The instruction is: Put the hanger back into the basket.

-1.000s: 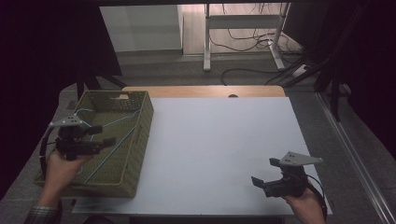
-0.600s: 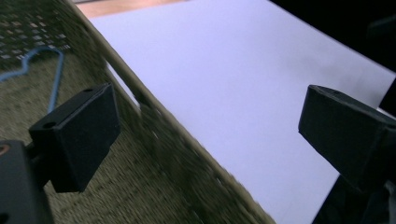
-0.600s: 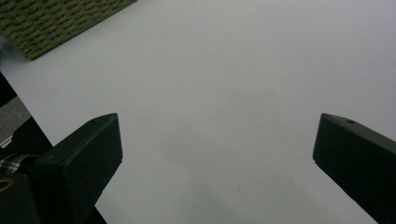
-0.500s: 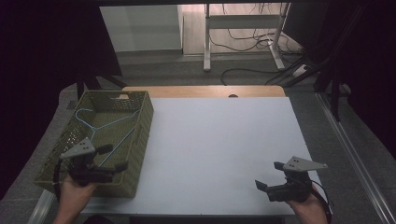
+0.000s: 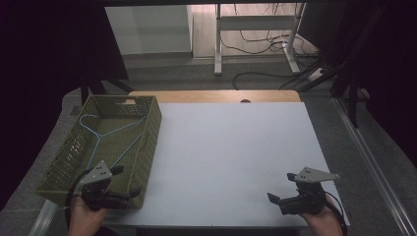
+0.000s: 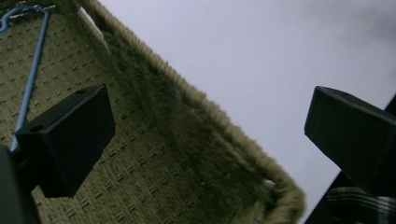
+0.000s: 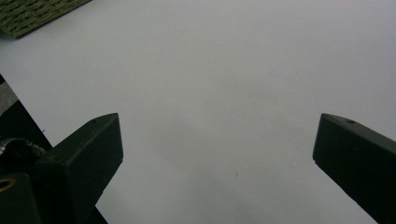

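An olive woven basket (image 5: 147, 142) stands at the table's left edge, and a light blue wire hanger (image 5: 101, 132) lies flat inside it. My left gripper (image 5: 127, 182) hovers at the basket's near right corner, open. In the left gripper view its jaws (image 6: 210, 112) straddle the basket rim (image 6: 219, 126), one over the woven floor, one over the table; the hanger (image 6: 32, 70) runs along the upper left. My right gripper (image 5: 281, 187) is open over the bare white table near the front right, holding nothing (image 7: 215, 140).
The white table top (image 5: 231, 147) stretches between the two grippers, with a wooden strip (image 5: 211, 96) along its far edge. A corner of the basket (image 7: 37, 11) shows far off in the right gripper view. Beyond the table are desk legs and floor cables (image 5: 260, 73).
My left gripper has drawn back from over the basket's middle to its near right corner. The right gripper slid slightly toward the near edge. Basket and hanger stayed put.
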Demonstrator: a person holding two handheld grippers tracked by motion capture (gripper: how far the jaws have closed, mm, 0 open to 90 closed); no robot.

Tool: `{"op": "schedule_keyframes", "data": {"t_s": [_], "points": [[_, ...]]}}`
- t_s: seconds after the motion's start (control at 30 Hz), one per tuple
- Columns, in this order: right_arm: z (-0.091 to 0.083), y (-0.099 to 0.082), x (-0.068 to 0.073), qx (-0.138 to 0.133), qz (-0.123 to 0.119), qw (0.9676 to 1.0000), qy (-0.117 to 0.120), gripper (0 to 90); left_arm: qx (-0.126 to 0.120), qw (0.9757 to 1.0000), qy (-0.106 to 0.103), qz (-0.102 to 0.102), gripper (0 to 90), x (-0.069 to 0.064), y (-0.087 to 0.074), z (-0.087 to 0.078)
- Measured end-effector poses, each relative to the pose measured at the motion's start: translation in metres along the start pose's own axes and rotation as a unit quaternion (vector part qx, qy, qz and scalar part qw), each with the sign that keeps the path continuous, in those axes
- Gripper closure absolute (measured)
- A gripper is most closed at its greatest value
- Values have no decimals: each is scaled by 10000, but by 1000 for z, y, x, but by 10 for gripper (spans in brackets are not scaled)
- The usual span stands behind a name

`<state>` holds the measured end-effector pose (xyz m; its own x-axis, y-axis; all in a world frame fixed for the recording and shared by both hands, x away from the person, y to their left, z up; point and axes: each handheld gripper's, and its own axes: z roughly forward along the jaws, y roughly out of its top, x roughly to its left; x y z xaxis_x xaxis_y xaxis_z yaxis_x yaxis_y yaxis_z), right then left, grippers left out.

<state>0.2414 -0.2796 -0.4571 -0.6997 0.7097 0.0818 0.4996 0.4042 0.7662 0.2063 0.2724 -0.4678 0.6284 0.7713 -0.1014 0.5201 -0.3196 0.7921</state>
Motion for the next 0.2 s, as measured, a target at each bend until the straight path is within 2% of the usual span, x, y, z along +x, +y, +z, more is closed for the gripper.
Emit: {"op": "schedule_keyframes", "data": {"t_s": [0.1, 0.2], "points": [[1, -1, 0, 30, 10, 10000, -7, 15, 35, 10000, 64, 67, 18, -1, 0, 2], [3, -1, 0, 68, 1, 10000, -4, 14, 18, 10000, 46, 47, 18, -1, 0, 2]]}}
